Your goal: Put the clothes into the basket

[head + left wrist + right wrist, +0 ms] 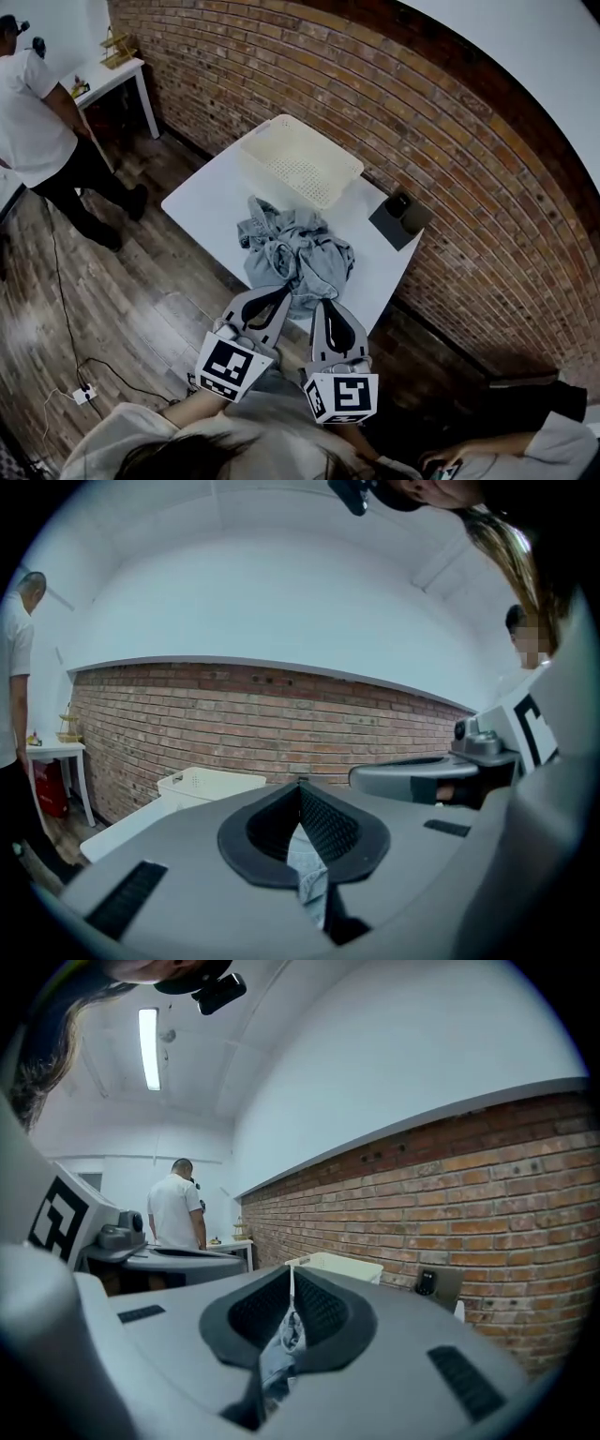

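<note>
Left gripper [279,295]: clamped tight on a fold of the grey clothes [298,246], at the heap's edge farthest from the basket [270,141].
Right gripper [324,305]: likewise pinched shut on grey cloth, just beside the left one.
Clothes: bunched on the table [206,202], just short of the basket, none inside.
Lift: best raised with both grippers together, so trailing cloth clears the basket's near wall.
Release: over the basket's middle.

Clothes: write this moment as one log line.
left gripper shut on clothes | right gripper shut on clothes | basket empty
</note>
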Tool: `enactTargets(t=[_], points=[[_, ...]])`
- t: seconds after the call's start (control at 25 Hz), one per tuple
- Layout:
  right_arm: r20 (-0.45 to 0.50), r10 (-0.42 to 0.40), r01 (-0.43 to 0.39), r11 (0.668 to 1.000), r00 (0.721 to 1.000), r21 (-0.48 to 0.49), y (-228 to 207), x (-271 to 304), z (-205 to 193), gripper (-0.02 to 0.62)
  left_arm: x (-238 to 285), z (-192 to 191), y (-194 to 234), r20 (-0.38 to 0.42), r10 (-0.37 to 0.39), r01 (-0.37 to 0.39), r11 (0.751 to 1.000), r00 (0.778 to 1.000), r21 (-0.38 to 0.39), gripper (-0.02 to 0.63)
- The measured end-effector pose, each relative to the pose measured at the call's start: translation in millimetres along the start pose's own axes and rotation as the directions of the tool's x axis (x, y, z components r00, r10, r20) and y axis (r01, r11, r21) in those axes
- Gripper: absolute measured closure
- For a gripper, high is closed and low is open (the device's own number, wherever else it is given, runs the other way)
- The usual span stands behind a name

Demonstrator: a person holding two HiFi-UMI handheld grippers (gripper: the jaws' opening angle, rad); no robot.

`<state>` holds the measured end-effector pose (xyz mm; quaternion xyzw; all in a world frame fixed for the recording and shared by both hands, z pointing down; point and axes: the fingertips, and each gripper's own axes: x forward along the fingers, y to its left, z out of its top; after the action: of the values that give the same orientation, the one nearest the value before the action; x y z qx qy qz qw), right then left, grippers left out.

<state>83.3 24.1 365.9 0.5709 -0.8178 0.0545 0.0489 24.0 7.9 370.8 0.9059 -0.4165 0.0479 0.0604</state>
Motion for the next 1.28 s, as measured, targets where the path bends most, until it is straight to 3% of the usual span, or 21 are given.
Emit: enactTargets(t=[0.28,0.36,0.52,0.72,1.0,1.28], points=[[-0.023,0.046,-0.046,0.999,0.999,0.019,-25.6,39.0,-10.6,0.577,36.7,-12.1,32.8,-0.023,-0.018,0.017,0.999,1.0,-0.04,0.598],[-0.043,0.068,-0.066,0.997,0.997,0.042,-28.8,47.0,-18.2,0.525,45.5,-20.7,39.3,-0.044,-0.046,0.043,0.997,0.998,-0.067,0.578],[-0.085,0.068,-0.059,0.993,0.994,0.1,-41.2,61.2,-33.1,0.427,60.1,-38.5,60.0,-0.099,-0.086,0.076,0.993,0.991,-0.094,0.41],[-0.126,0.042,-0.026,0.991,0.991,0.129,-59.8,73.2,-48.4,0.393,73.9,-61.8,88.1,-0.158,-0.127,0.1,0.981,0.979,-0.166,0.343],[-0.209,0.022,0.016,0.984,0.978,0.179,-81.3,90.5,-84.3,0.316,90.1,-96.6,112.4,-0.243,-0.166,0.119,0.973,0.956,-0.196,0.274],[-0.308,0.073,0.001,0.972,0.949,0.234,-91.1,108.1,-120.9,0.127,109.1,-121.3,131.1,-0.302,-0.191,0.125,0.967,0.934,-0.224,0.143]])
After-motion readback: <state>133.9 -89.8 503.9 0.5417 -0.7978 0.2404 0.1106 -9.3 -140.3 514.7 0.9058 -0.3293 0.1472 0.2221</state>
